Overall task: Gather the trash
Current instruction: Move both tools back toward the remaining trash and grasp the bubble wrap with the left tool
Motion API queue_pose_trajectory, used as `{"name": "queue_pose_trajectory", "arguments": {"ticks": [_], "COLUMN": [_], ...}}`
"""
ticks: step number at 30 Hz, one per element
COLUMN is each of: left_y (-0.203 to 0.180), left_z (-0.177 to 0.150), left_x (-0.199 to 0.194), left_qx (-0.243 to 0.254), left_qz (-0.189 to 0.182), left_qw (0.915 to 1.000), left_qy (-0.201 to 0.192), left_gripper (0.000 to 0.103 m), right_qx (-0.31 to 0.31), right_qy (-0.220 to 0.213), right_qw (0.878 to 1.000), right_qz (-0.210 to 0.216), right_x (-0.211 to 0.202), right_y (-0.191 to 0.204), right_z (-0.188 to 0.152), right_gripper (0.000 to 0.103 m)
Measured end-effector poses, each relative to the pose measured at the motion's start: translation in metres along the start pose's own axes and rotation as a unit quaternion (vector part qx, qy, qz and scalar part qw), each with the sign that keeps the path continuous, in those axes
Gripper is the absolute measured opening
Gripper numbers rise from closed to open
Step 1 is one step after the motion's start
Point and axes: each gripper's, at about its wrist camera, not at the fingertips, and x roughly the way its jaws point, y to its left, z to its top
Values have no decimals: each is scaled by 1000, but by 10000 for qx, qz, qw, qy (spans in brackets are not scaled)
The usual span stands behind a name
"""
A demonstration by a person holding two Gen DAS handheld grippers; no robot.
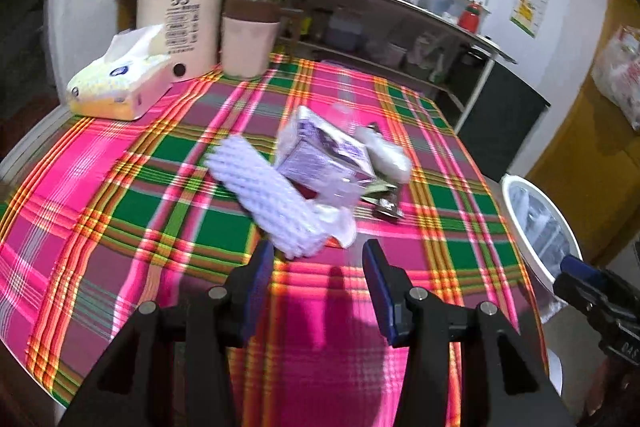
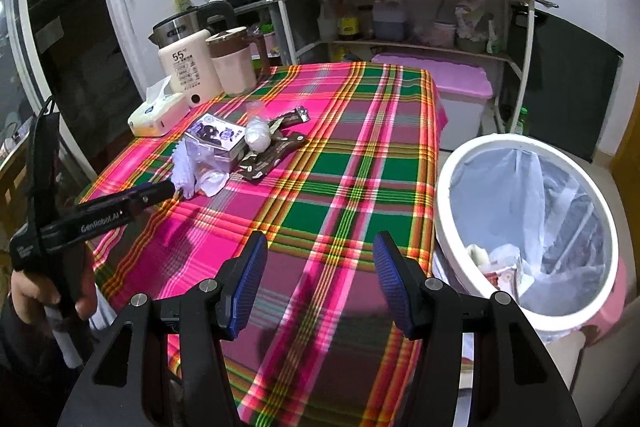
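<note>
My left tongs point(image 1: 318, 259) gape empty just short of ribbed white foam netting point(image 1: 264, 195) and a glossy purple carton point(image 1: 320, 159) on the plaid-clothed table point(image 1: 120, 187); right tongs point(image 2: 320, 267) open too.

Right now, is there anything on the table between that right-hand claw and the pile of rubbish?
No. In the right wrist view only bare plaid tablecloth lies between the open right gripper and the trash pile.
</note>
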Motion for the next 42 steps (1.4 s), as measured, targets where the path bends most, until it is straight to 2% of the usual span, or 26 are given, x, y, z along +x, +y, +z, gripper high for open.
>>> {"name": "queue_pose_trajectory", "arguments": {"ticks": [14, 18, 22, 23, 27, 29, 42], "left_y": [26, 28, 29, 29, 28, 30, 41], "left_z": [25, 29, 28, 26, 22, 20, 11], "left_x": [36, 41, 53, 54, 49, 46, 39], "left_qx": [-698, -750, -746, -701, -556, -507, -479], "left_qz": [90, 76, 216, 220, 190, 175, -10], "left_qw": [9975, 9971, 9966, 9968, 9979, 9983, 9988], "left_qy": [110, 100, 278, 301, 264, 242, 118], "left_gripper": [48, 48, 48, 47, 29, 26, 25], "right_qx": [-43, -69, -94, -119, -227, -258, -624], "right_qy": [137, 155, 158, 145, 135, 156, 333], "right_qw": [9999, 9999, 9998, 9998, 9996, 9995, 9970], "right_qz": [-16, -21, 11, 30, 86, 121, 306], "right_x": [24, 30, 37, 38, 49, 55, 115], "right_y": [2, 4, 9, 11, 19, 23, 49], "right_z": [13, 18, 25, 28, 39, 43, 81], "right_gripper": [56, 56, 56, 56, 56, 56, 56]}}
